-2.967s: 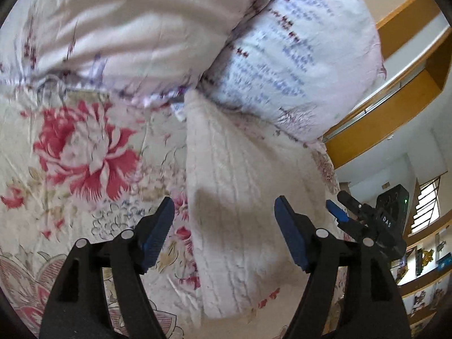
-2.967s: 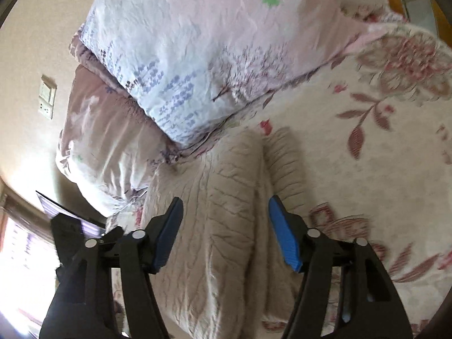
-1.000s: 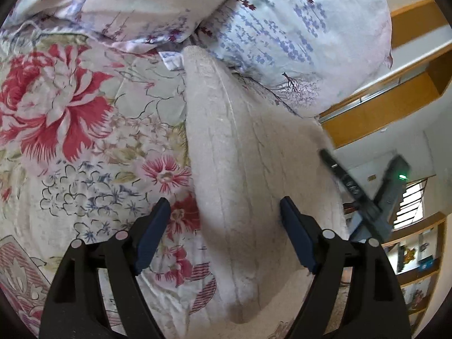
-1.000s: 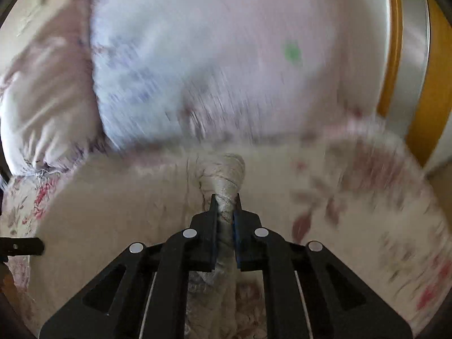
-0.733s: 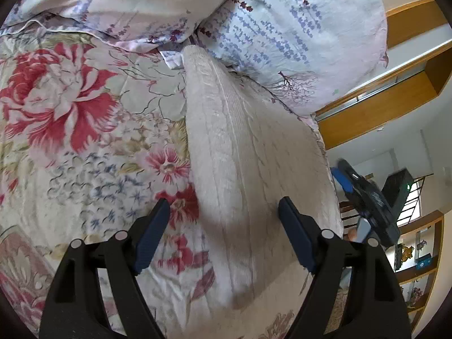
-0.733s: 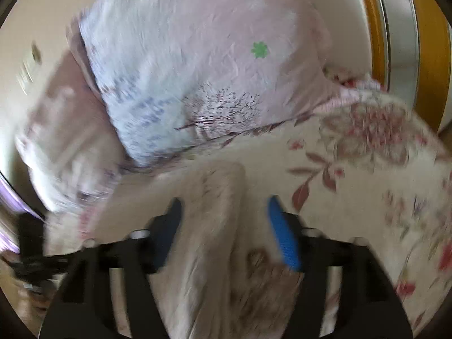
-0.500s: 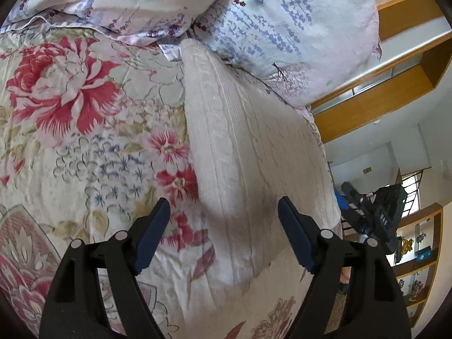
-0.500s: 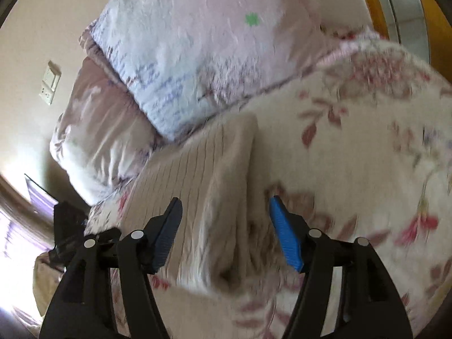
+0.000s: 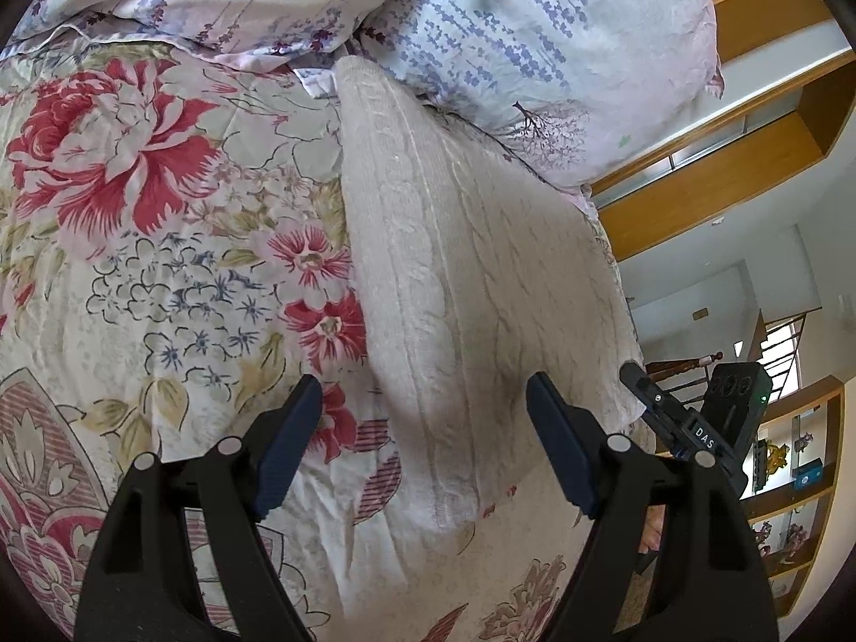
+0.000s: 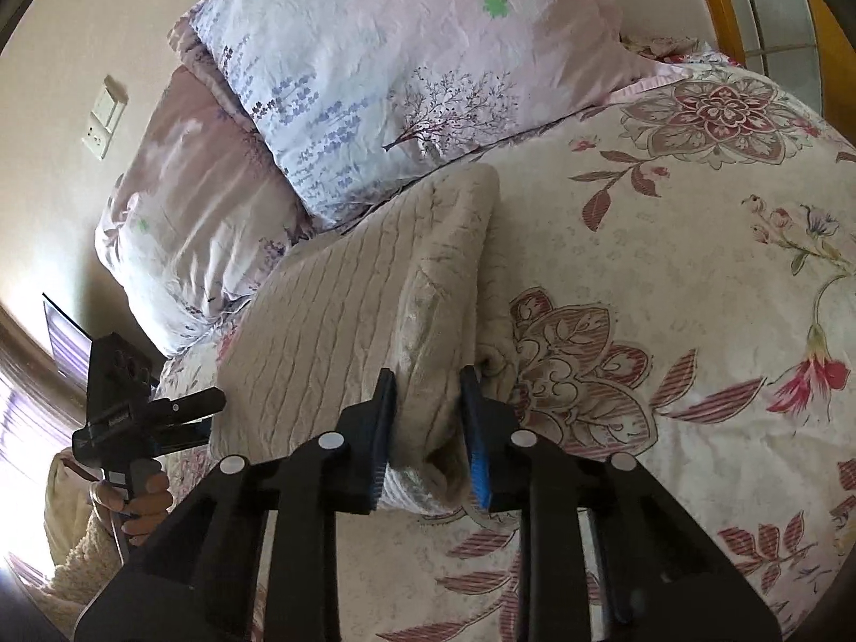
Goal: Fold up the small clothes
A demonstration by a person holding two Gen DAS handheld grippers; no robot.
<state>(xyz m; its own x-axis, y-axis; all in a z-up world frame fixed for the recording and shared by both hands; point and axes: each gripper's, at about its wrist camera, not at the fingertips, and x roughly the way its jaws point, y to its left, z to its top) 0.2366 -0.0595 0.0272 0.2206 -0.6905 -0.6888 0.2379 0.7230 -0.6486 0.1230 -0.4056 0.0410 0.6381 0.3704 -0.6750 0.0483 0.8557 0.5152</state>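
Note:
A cream cable-knit sweater (image 9: 460,278) lies folded on the floral bedspread (image 9: 160,246), its far end against the pillows. My left gripper (image 9: 422,417) is open and empty, hovering over the sweater's near left edge. In the right wrist view the sweater (image 10: 342,294) shows as a thick folded stack. My right gripper (image 10: 428,417) has its jaws closed in on the near right corner of the stack, the blue pads pressing the thick fold on both sides. The right gripper also shows at the right edge of the left wrist view (image 9: 669,422).
Two floral pillows (image 10: 374,64) lean at the head of the bed behind the sweater. A wooden bed frame (image 9: 711,182) and shelves (image 9: 792,460) stand to the right. A wall socket (image 10: 104,117) is on the wall. Open bedspread (image 10: 695,321) lies right of the sweater.
My right gripper has released the fold, swung wide, then come back and closed in on the sweater's near right corner. My left gripper stayed open over the sweater and drew back slightly.

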